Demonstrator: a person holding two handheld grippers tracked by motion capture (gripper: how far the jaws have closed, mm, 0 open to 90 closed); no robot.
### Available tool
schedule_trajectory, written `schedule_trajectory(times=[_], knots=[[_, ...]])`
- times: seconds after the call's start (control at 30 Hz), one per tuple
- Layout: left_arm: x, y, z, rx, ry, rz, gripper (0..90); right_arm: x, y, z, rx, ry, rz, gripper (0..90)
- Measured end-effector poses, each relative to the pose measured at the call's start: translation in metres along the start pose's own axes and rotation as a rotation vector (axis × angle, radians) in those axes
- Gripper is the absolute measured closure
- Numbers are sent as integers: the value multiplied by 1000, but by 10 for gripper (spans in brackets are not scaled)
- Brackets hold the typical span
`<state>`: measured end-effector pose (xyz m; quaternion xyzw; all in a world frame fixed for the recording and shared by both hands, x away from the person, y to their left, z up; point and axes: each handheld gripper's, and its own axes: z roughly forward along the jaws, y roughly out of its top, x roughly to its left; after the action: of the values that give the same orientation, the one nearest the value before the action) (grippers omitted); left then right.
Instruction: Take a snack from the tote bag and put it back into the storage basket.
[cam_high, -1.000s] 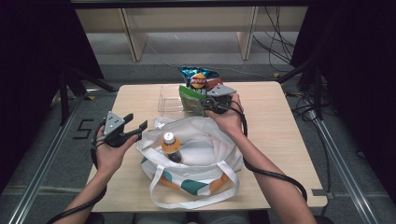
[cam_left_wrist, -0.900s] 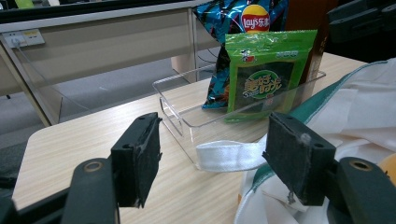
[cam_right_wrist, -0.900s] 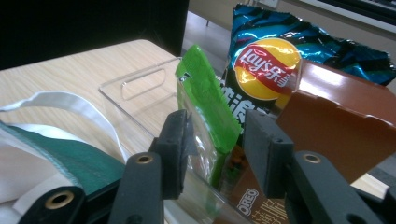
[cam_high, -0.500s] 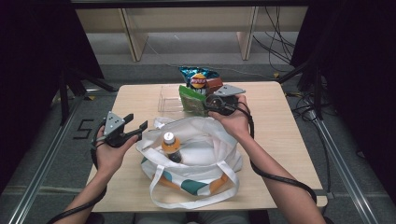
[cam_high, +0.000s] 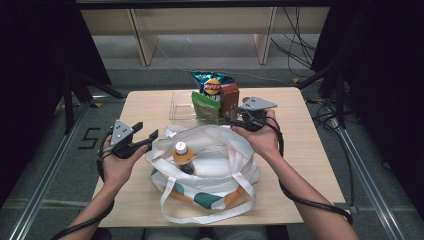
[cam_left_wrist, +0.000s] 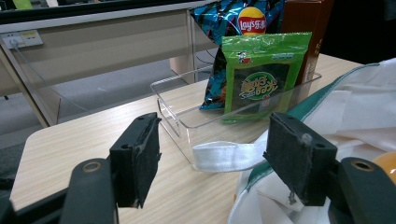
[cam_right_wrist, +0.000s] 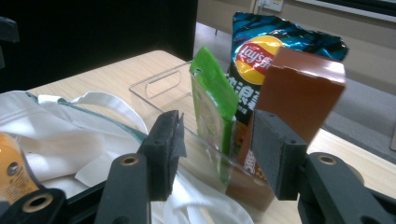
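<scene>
Right gripper (cam_high: 235, 117) hovers with jaws spread, empty, just before the green snack packet (cam_right_wrist: 212, 109) standing in the clear tray (cam_high: 181, 107) beside the brown box (cam_right_wrist: 292, 107) and chip bag (cam_high: 212, 85). Left gripper (cam_high: 145, 141), jaws likewise spread, sits at the white tote bag (cam_high: 210, 150) rim on the table (cam_high: 145, 102).
</scene>
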<state>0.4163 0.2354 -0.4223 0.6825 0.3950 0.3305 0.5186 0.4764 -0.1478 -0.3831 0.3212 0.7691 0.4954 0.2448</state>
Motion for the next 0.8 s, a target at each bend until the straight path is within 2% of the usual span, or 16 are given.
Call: schedule_trajectory(times=[0.1,0.23,0.27,0.3,0.53,0.6,0.63,0.67,0.7,0.8], knots=[[0,0,-1,-3,0,-3,341,-2,-3,-7,-11,-11,-1,517],[0,0,-1,-4,-3,-9,341,-4,-8,-16,-10,-4,38,497],[0,-1,-1,-4,-3,-11,341,-7,-10,-16,-27,6,12,495],[1,-1,-1,-5,-4,-13,341,-6,-11,-20,-12,-10,39,492],[1,0,-2,-14,-2,-14,341,-10,-20,-36,-30,-23,65,484],[0,1,-2,-10,-1,-11,341,-13,-23,-39,-57,-24,67,484],[0,1,-2,-10,-1,-11,341,-12,-24,-43,-32,-34,81,484],[-2,1,-1,-10,-4,-8,341,-15,-24,-44,-46,-35,54,484],[-2,1,-1,-6,-5,-4,341,-16,-25,-45,-50,-34,47,484],[-2,1,1,-5,-8,-4,341,-17,-26,-49,-55,-48,76,482]])
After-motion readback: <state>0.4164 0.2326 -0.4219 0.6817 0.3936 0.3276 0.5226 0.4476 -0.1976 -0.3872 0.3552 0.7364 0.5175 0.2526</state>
